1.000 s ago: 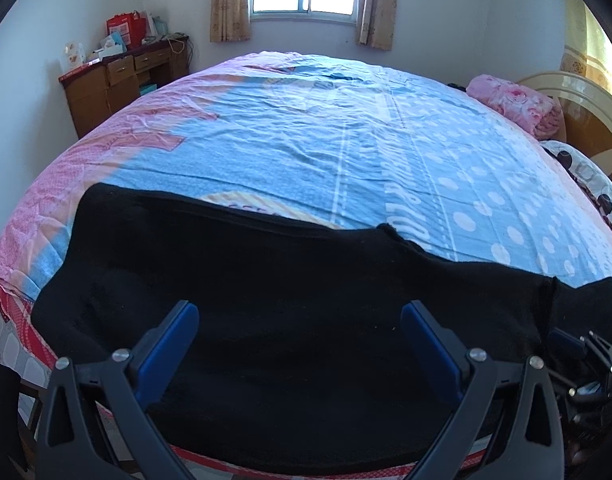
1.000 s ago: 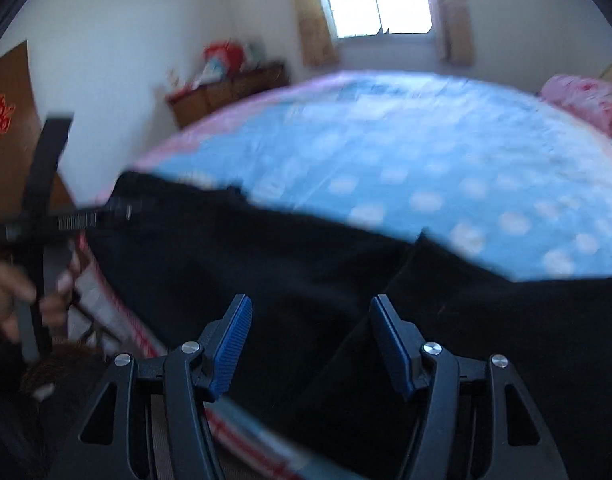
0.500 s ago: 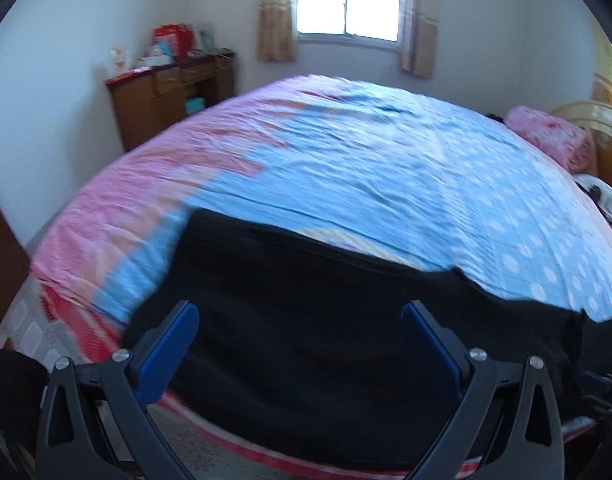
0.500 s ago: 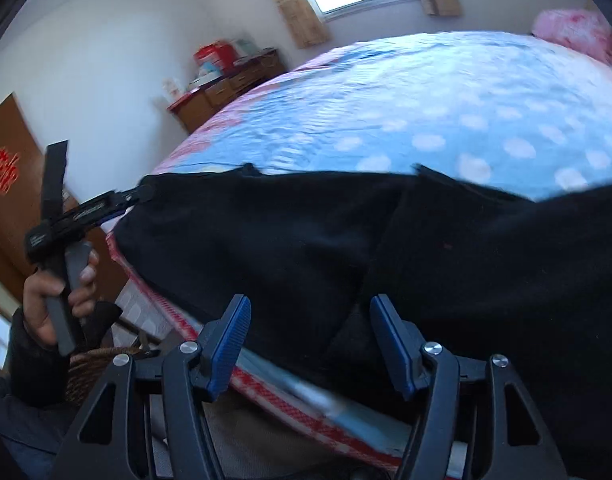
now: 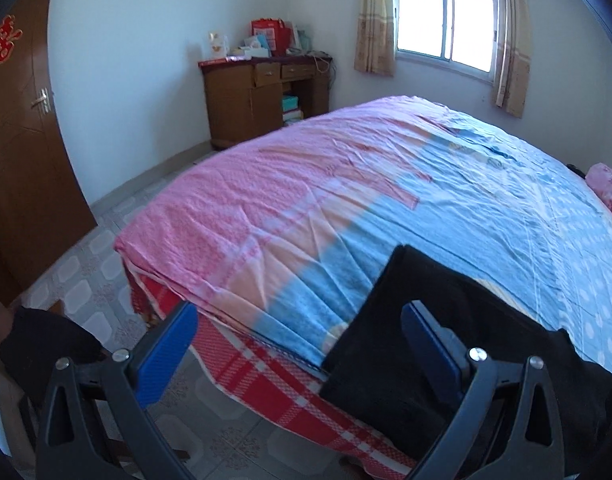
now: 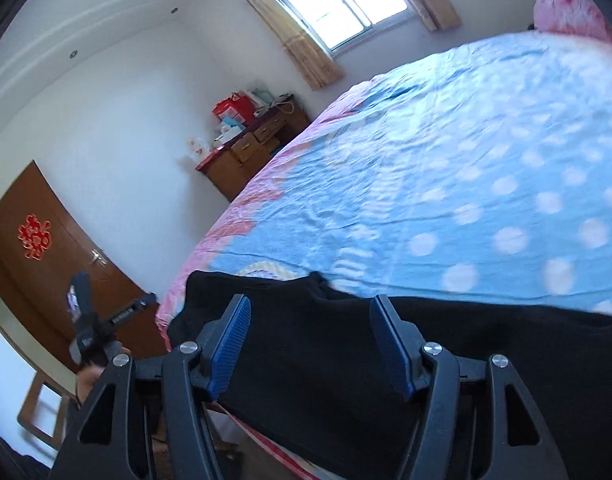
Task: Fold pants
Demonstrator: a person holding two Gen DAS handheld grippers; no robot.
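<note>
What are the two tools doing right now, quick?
Left tool: open, holding nothing, by the end of the black pants.
Right tool: open, empty, above the pants.

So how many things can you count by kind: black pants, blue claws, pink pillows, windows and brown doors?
Black pants: 1
Claws, the left claw and the right claw: 2
Pink pillows: 1
Windows: 1
Brown doors: 1
Total: 6

left gripper (image 5: 298,354): jaws apart, empty | right gripper (image 6: 309,346): jaws apart, empty
</note>
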